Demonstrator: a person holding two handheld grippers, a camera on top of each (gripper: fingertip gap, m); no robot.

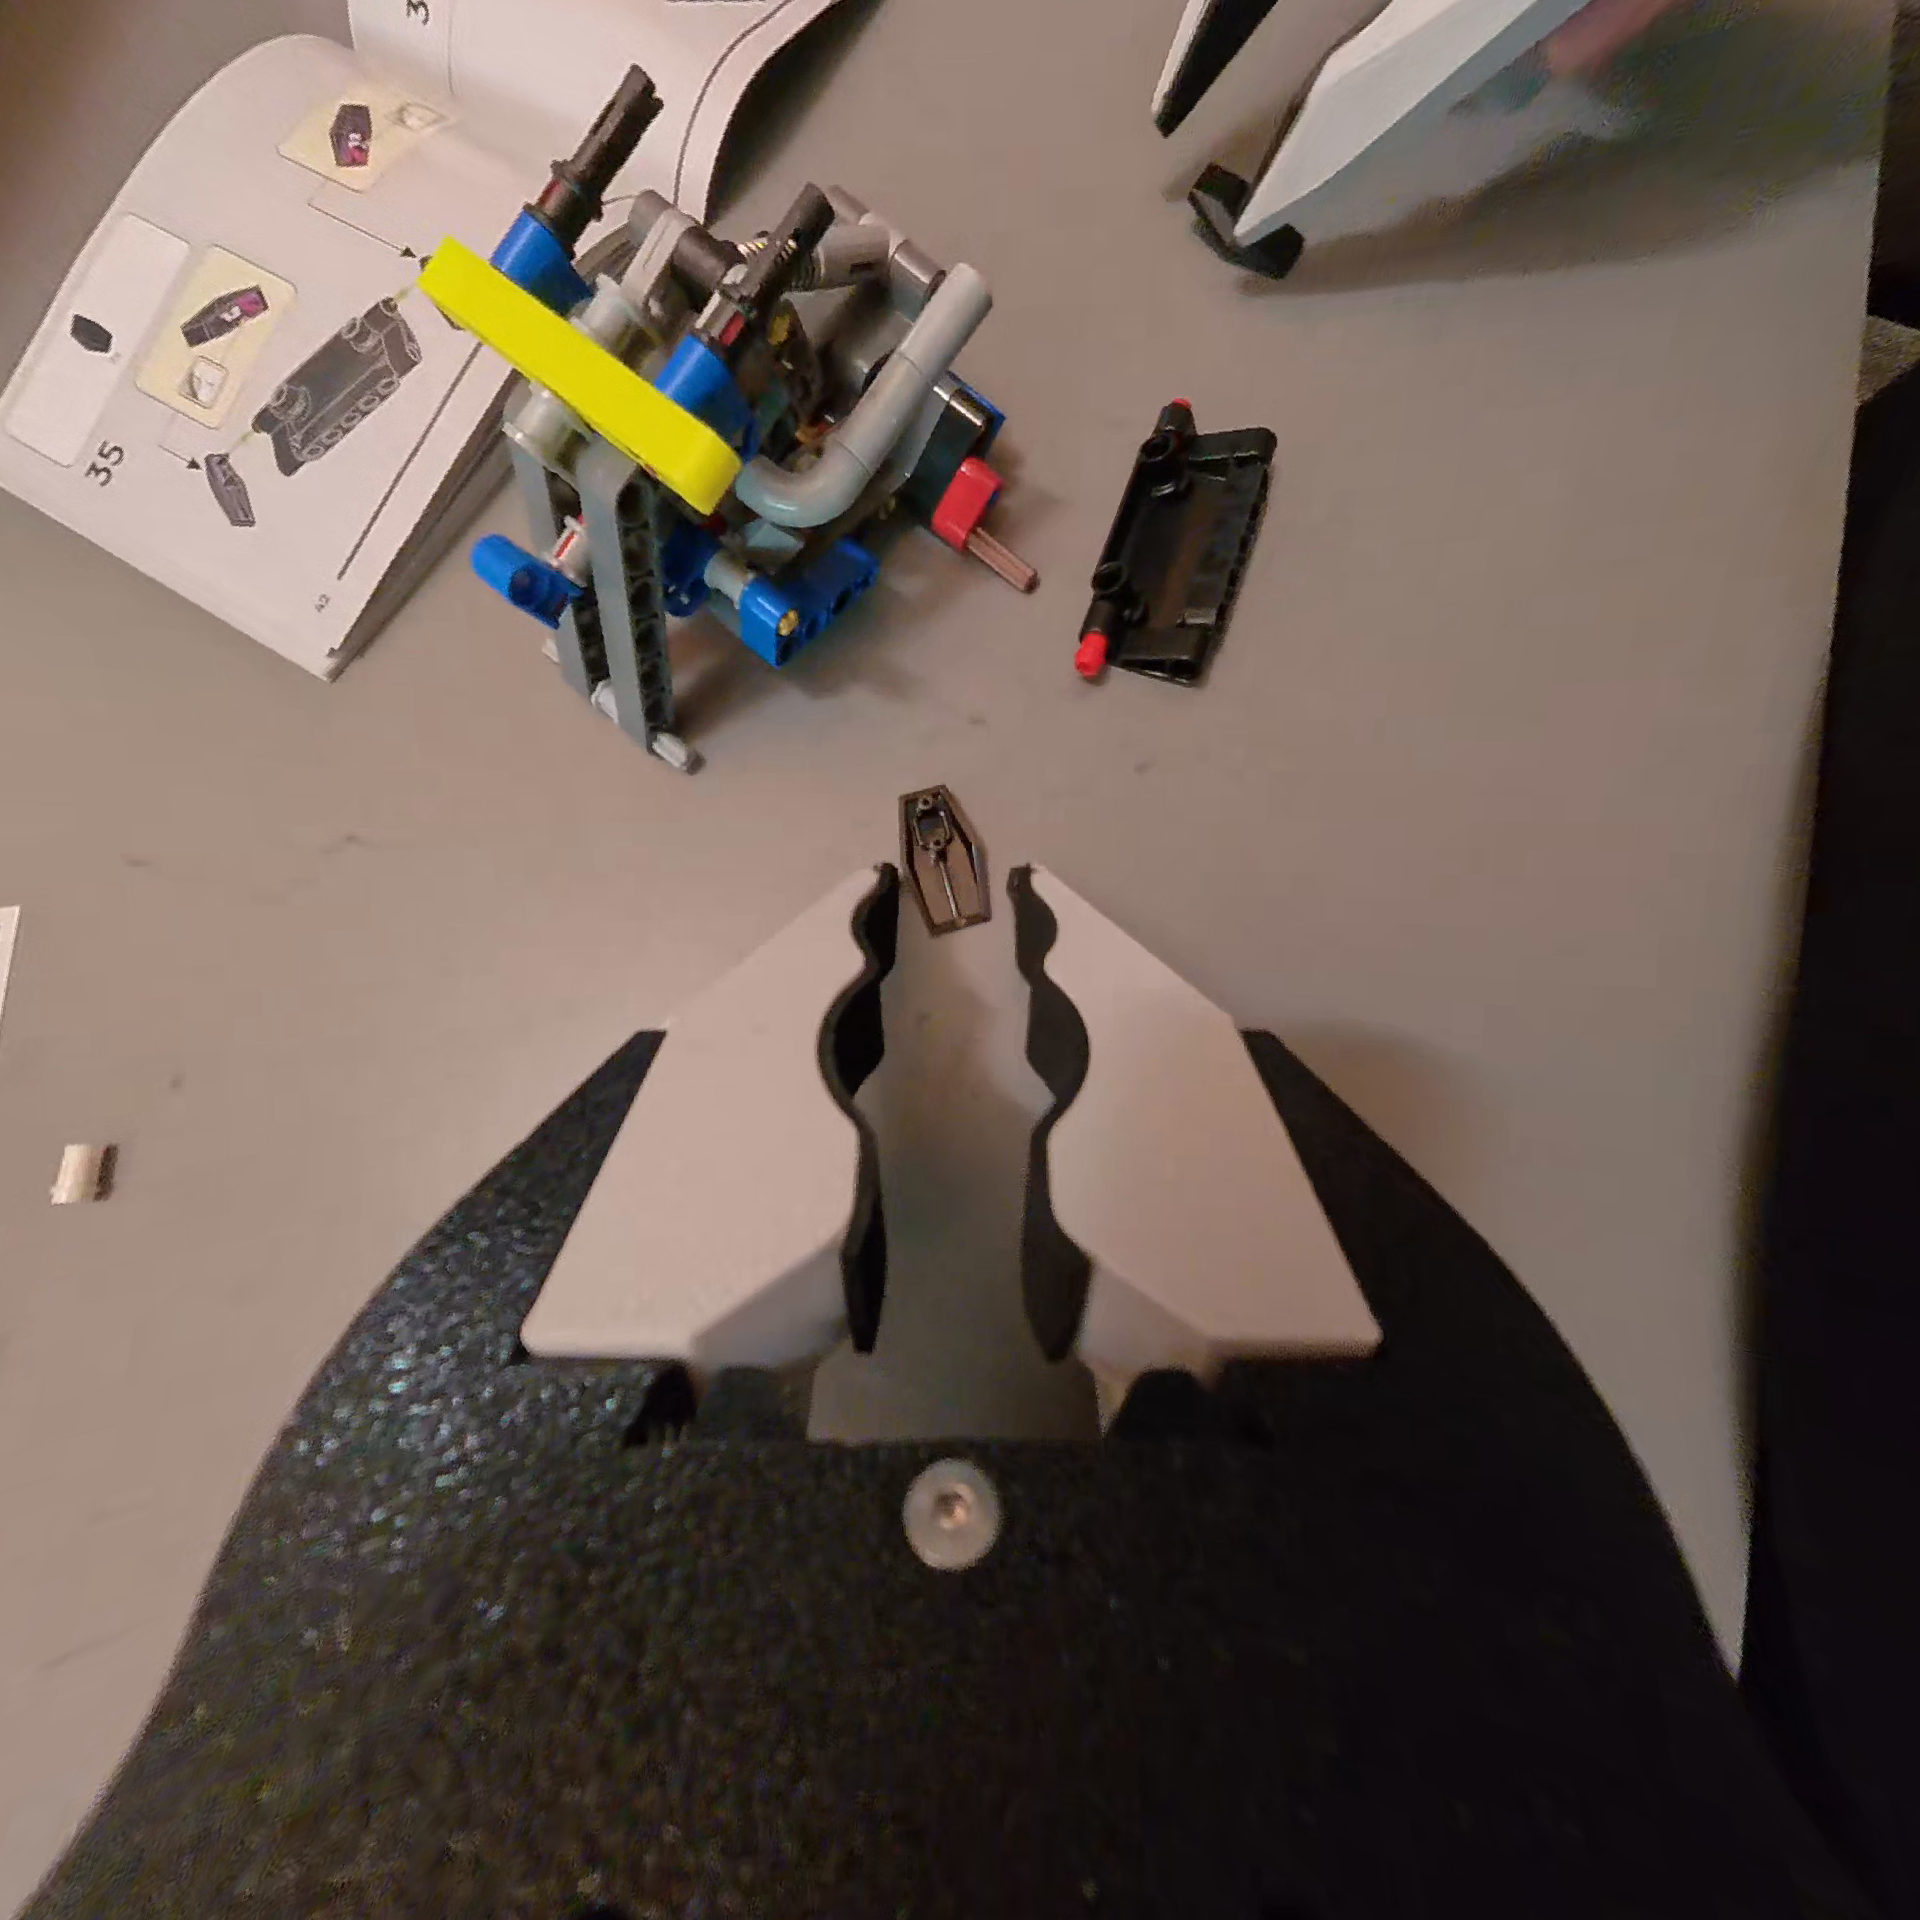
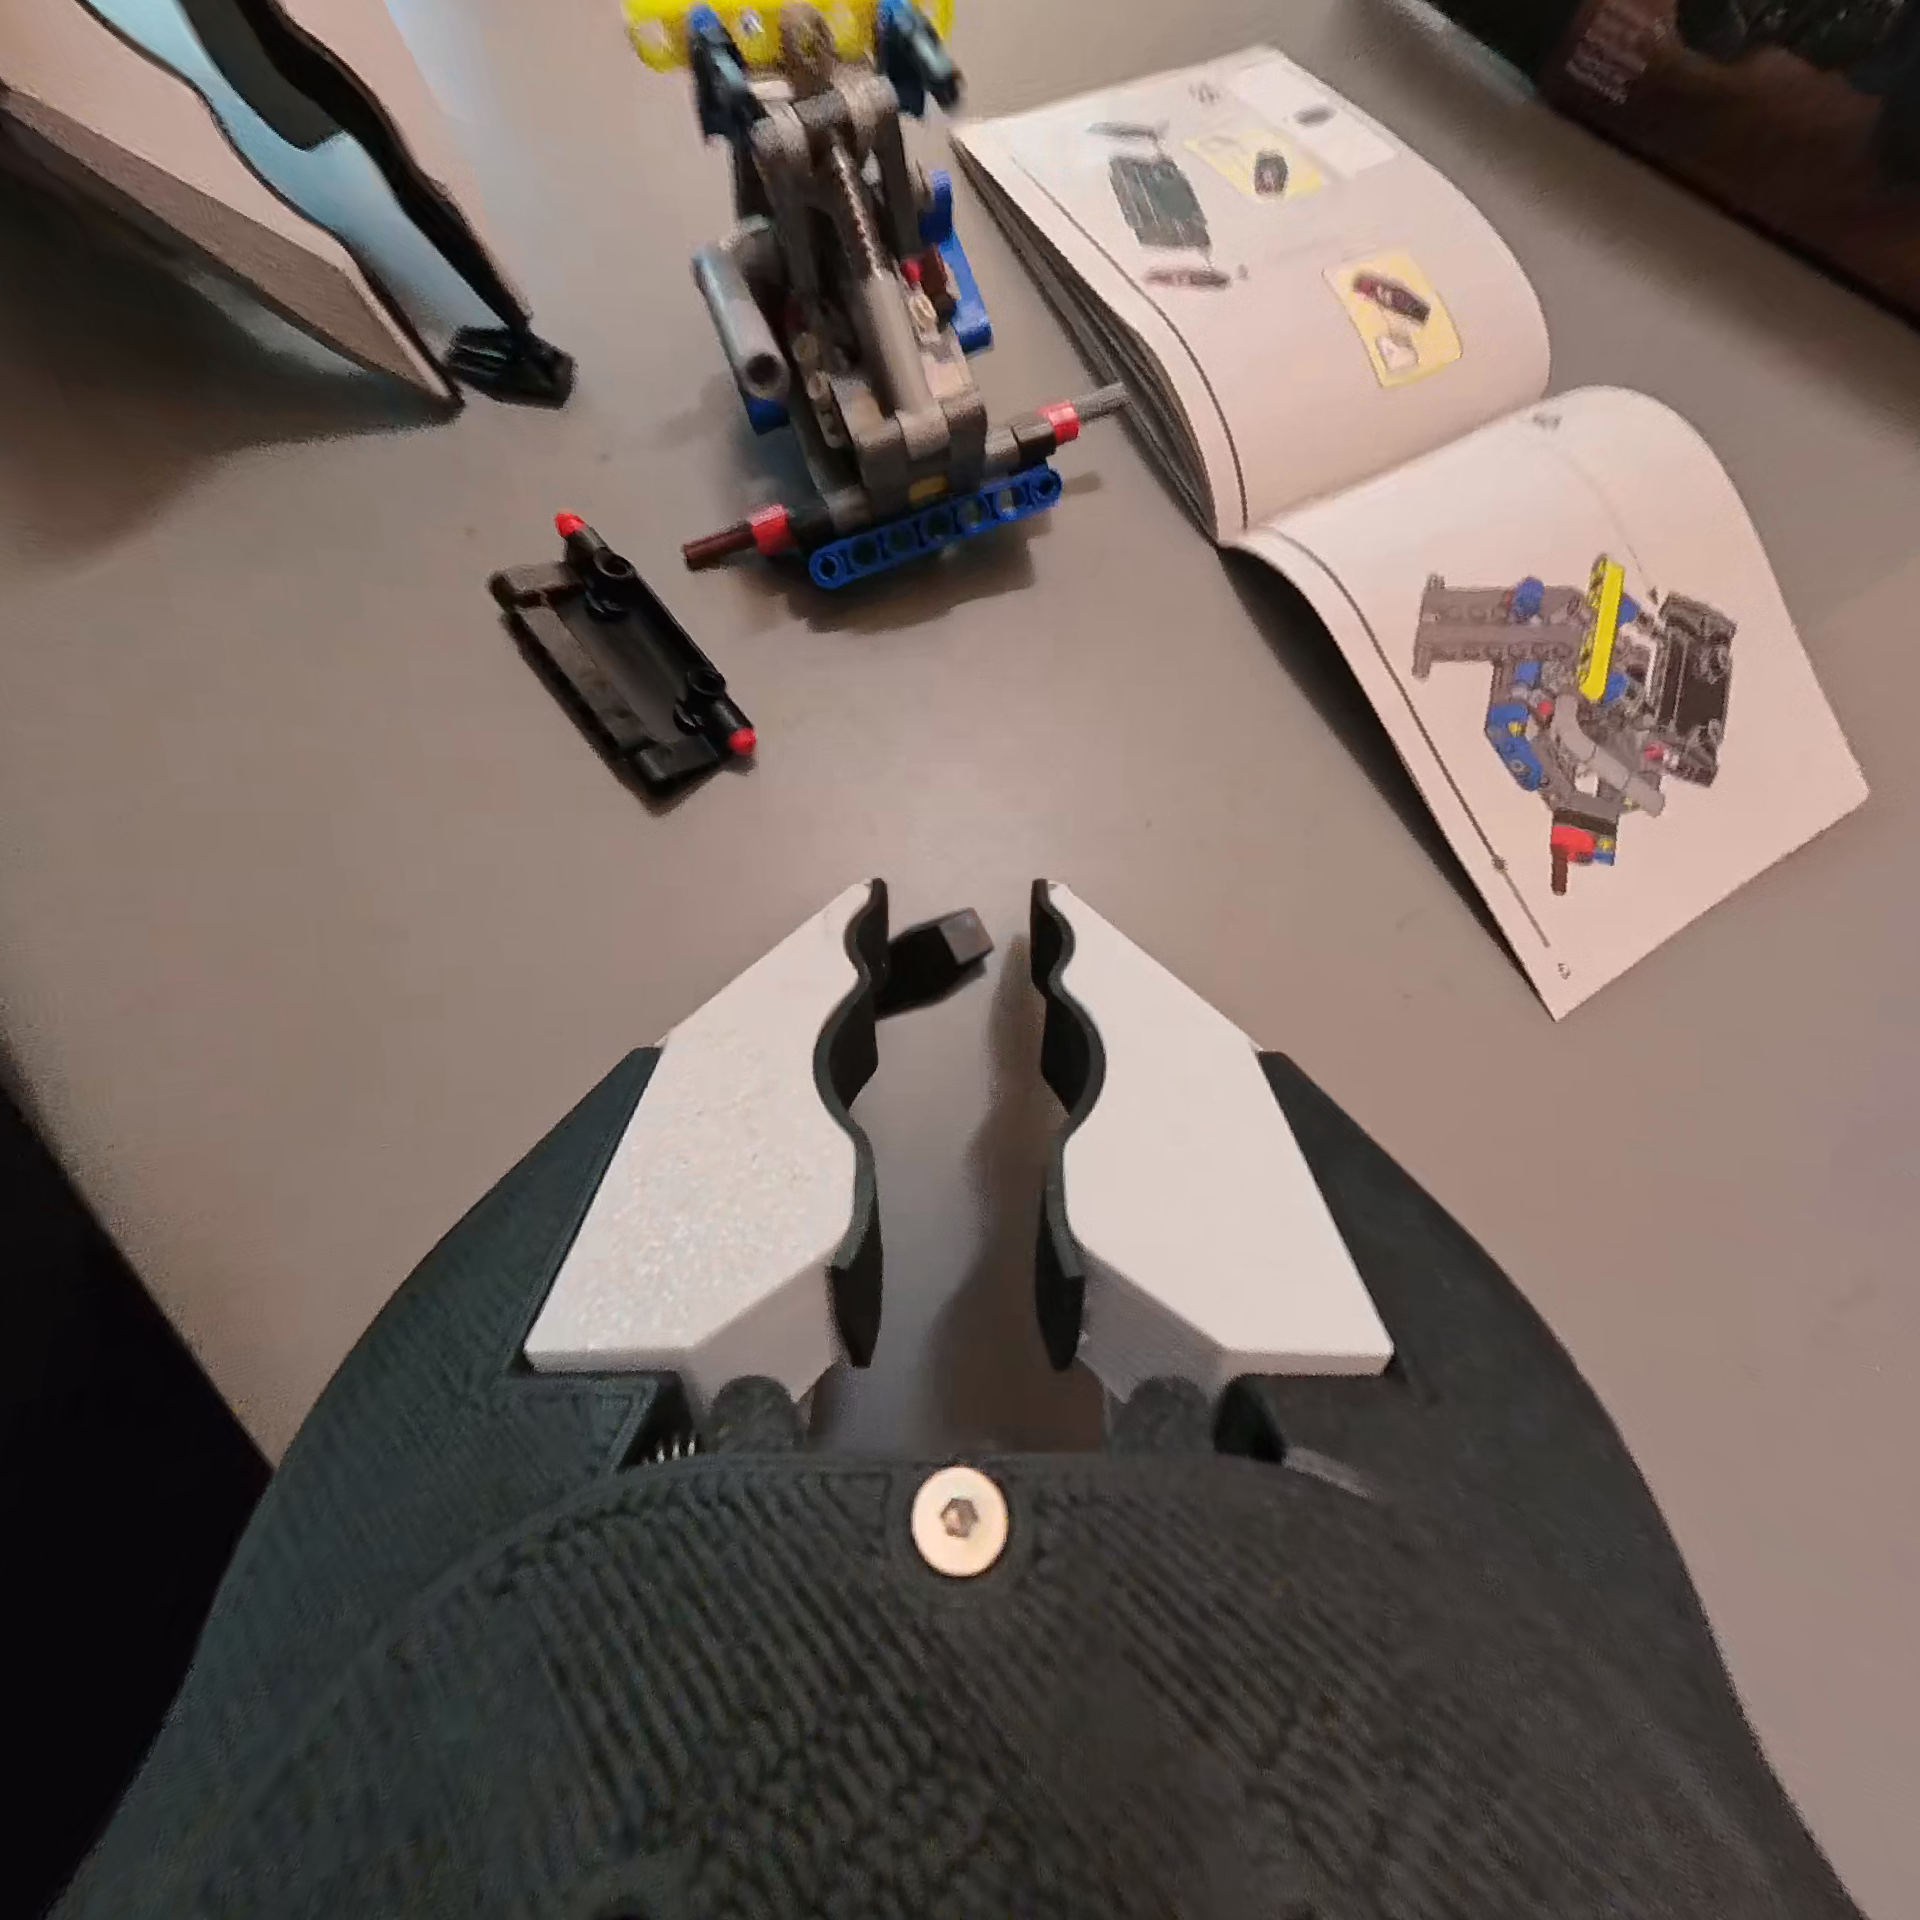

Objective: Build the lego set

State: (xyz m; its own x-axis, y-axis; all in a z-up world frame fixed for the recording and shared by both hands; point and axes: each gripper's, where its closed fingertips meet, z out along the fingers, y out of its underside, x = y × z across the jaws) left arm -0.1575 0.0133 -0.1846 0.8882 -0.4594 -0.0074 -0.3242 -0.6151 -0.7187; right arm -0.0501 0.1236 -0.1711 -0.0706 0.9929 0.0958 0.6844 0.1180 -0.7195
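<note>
**Over the grey table, two half-open claws, a small dark part at each**

Over the grey table [image 1: 312, 935], the left gripper [image 1: 951, 883] hangs with its jaws partly open. A slim dark piece [image 1: 943, 862] lies flat on the table at its tips, underside up. Its near end sits between the two fingers and its far end pokes out beyond them. The left pad is just beside it. There is a clear gap on the right, so nothing is gripped.

The right gripper [image 2: 956, 925] is also partly open. A dark block [image 2: 940, 951] leans against its left pad [image 2: 868, 935], and bare table shows between the block and the other pad. It is not pinched.

Beyond the grippers stands a brick-built model [image 1: 727, 416] in grey, blue and yellow. A black panel with red-tipped pins [image 1: 1184, 551] lies just beside it. An open instruction booklet [image 1: 208, 312] is on its far side. A small white piece [image 1: 81, 1174] sits well apart at the table's left edge.

The block's near end is hidden behind the finger, so I cannot tell whether it rests on the table. In the right wrist view the model's top is blurred and cut off by the frame. In the left wrist view the far gripper is also smeared and cropped.
</note>
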